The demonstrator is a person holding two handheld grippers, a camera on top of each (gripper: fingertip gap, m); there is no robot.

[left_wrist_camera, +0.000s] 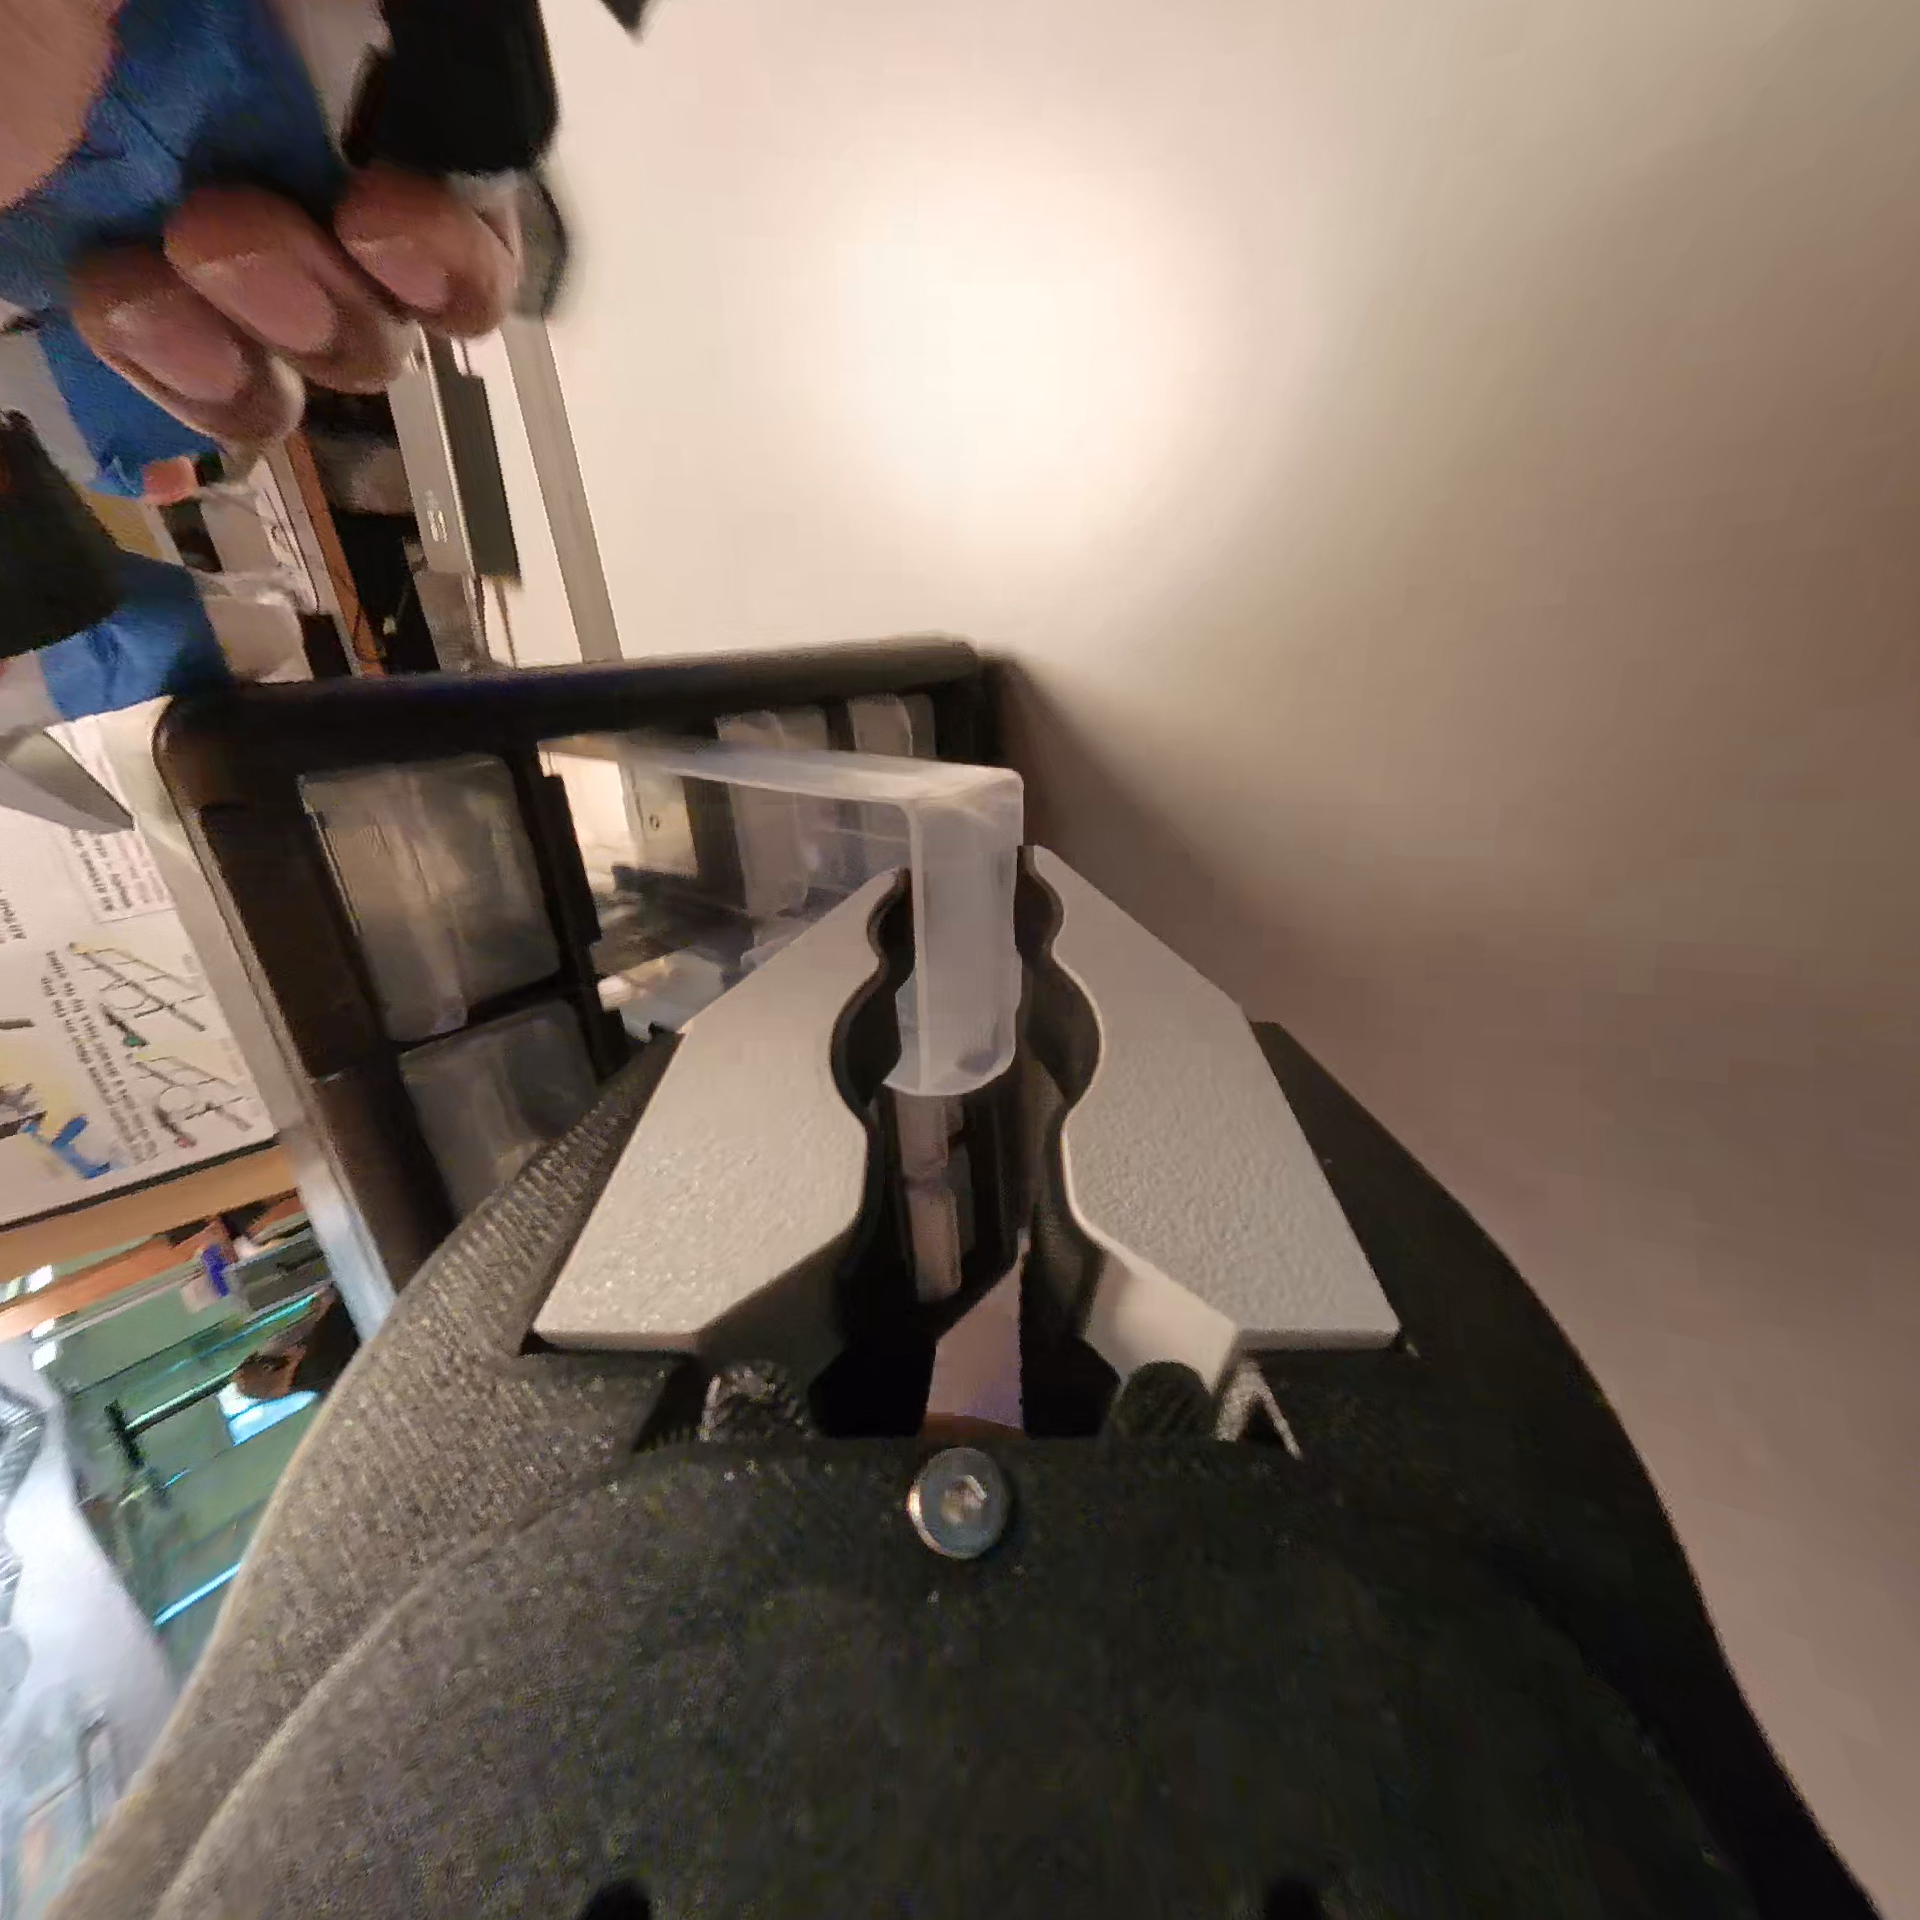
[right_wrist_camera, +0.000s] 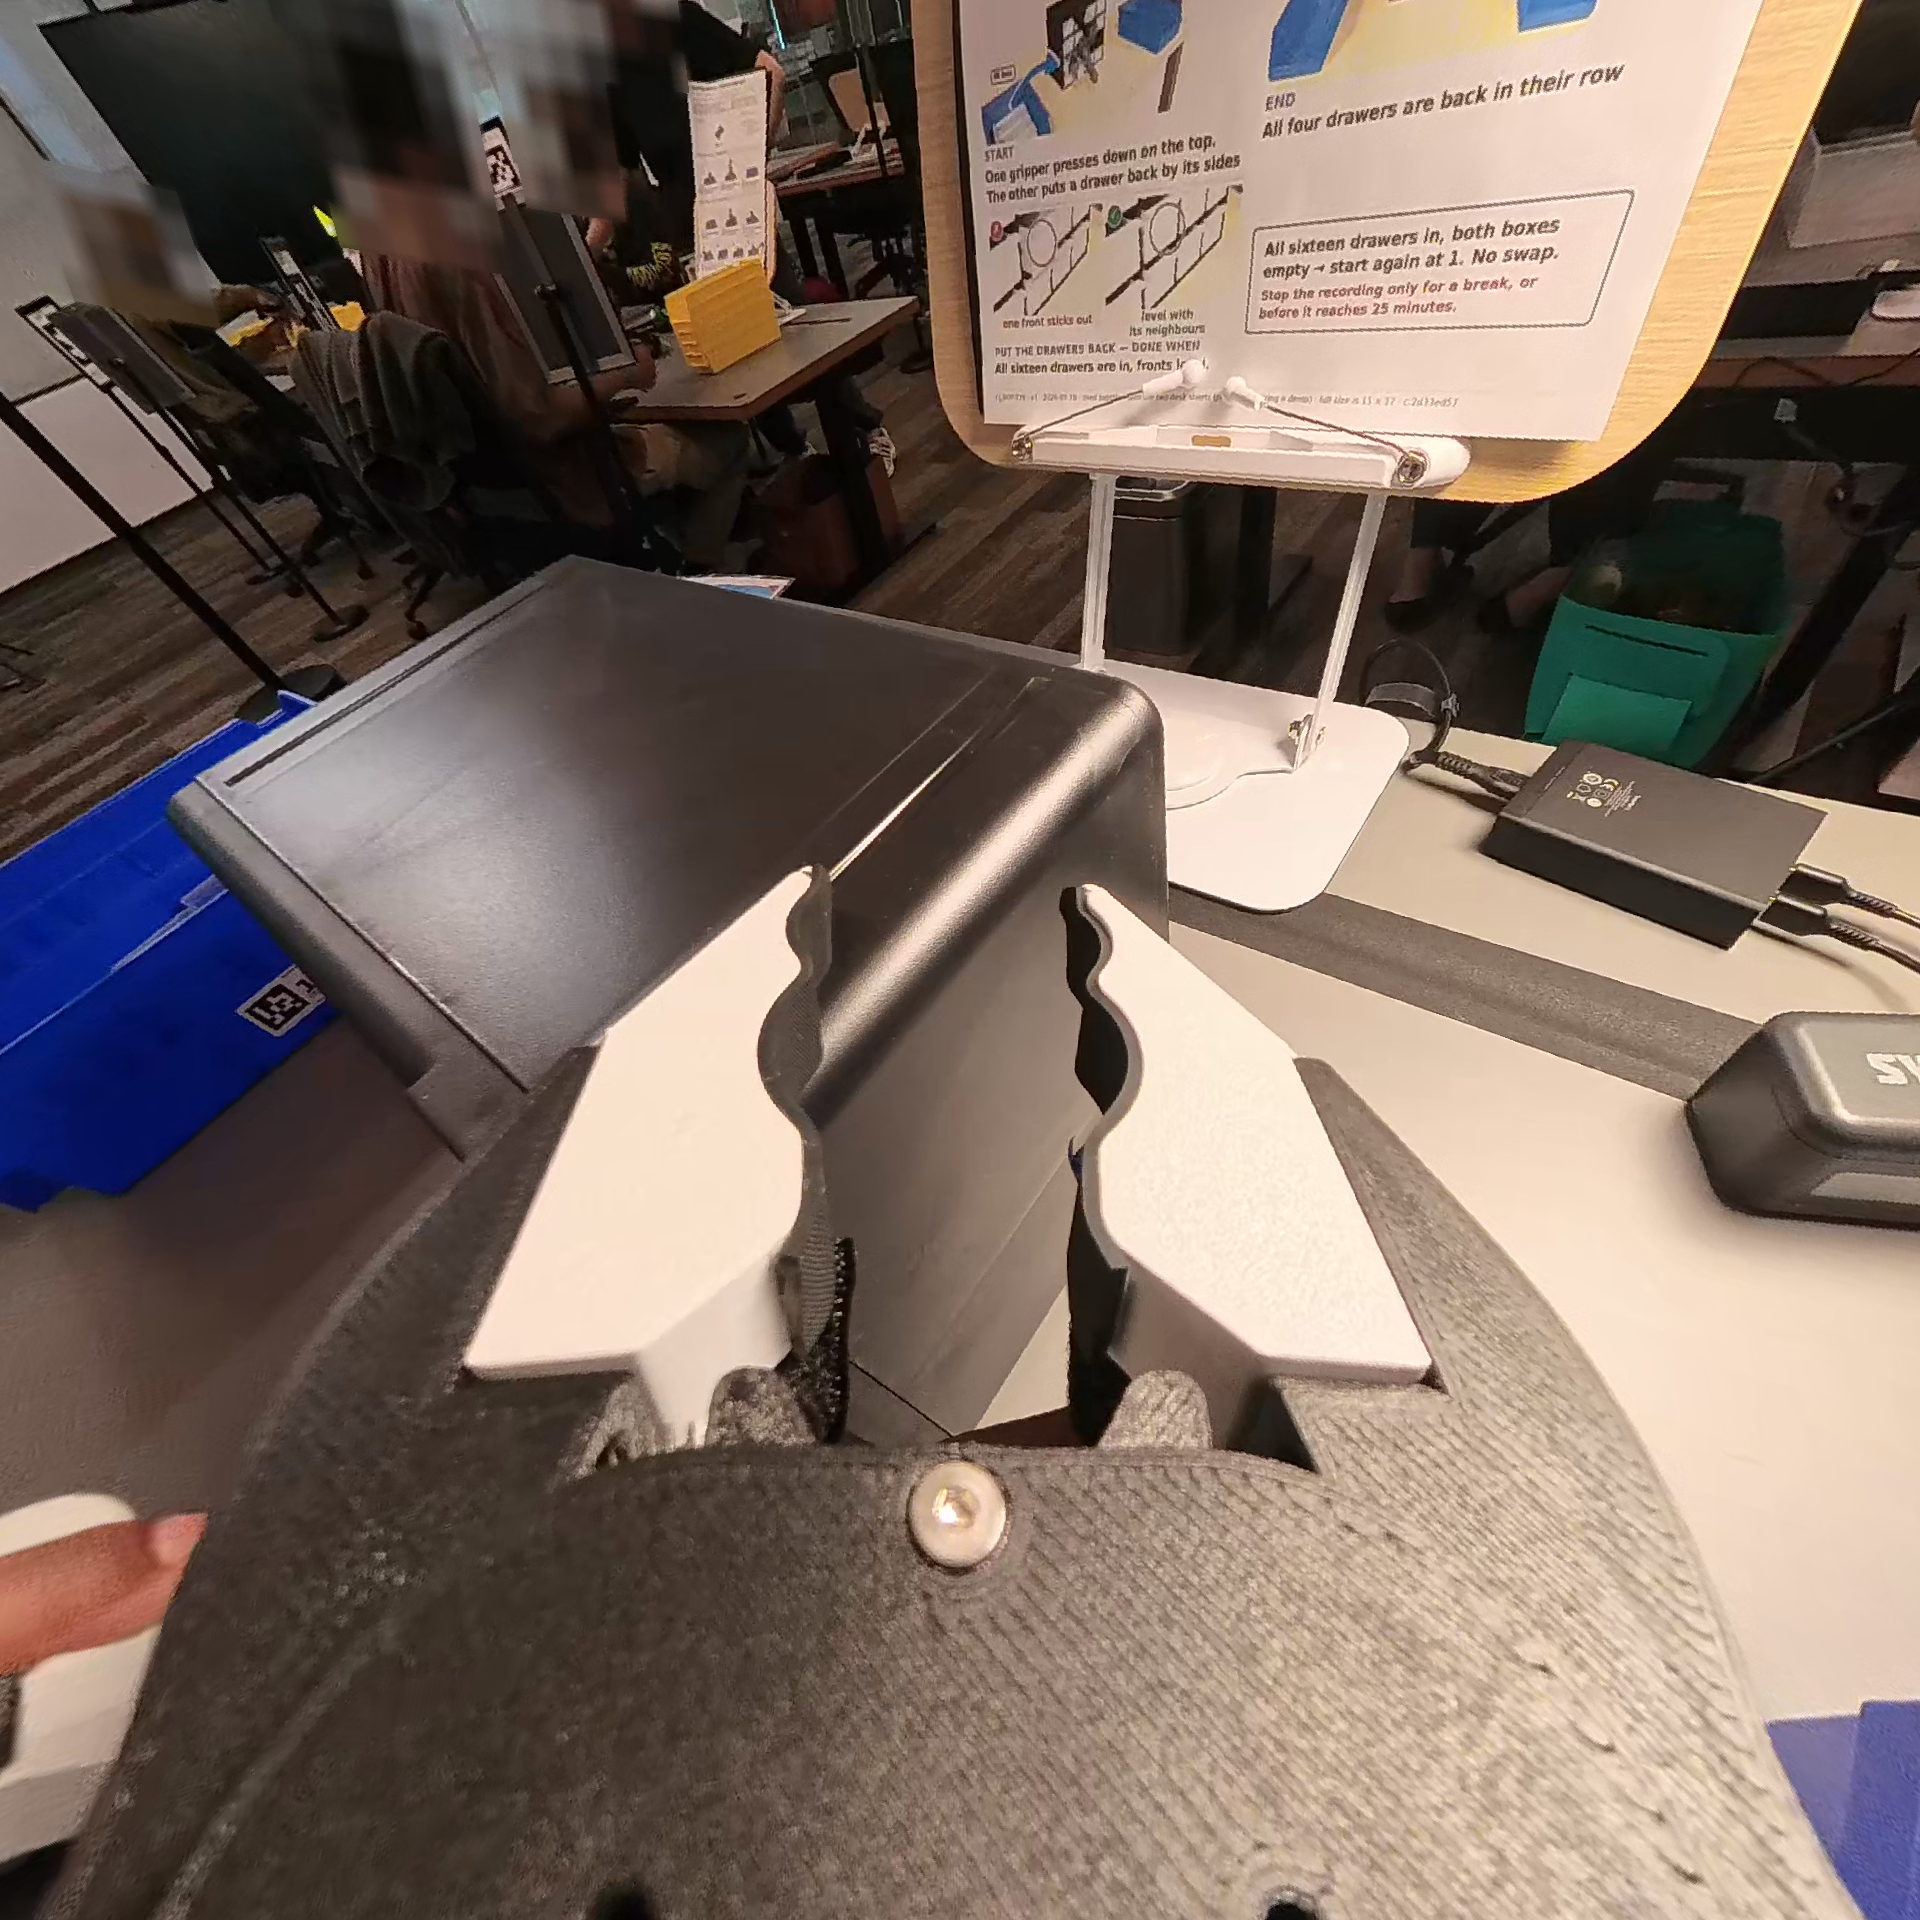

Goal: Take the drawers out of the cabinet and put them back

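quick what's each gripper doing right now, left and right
Left gripper: closed on the clear drawer, at the cabinet front.
Right gripper: open, holding nothing, over the cabinet's top edge.

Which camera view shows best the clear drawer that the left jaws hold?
The left wrist view: the clear drawer sits between the left gripper jaws, in front of the black cabinet. The right wrist view shows only the cabinet's top, not this drawer.

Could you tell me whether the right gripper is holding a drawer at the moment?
No, the right gripper has its fingers spread open with nothing between them, resting over the top right edge of the black cabinet.
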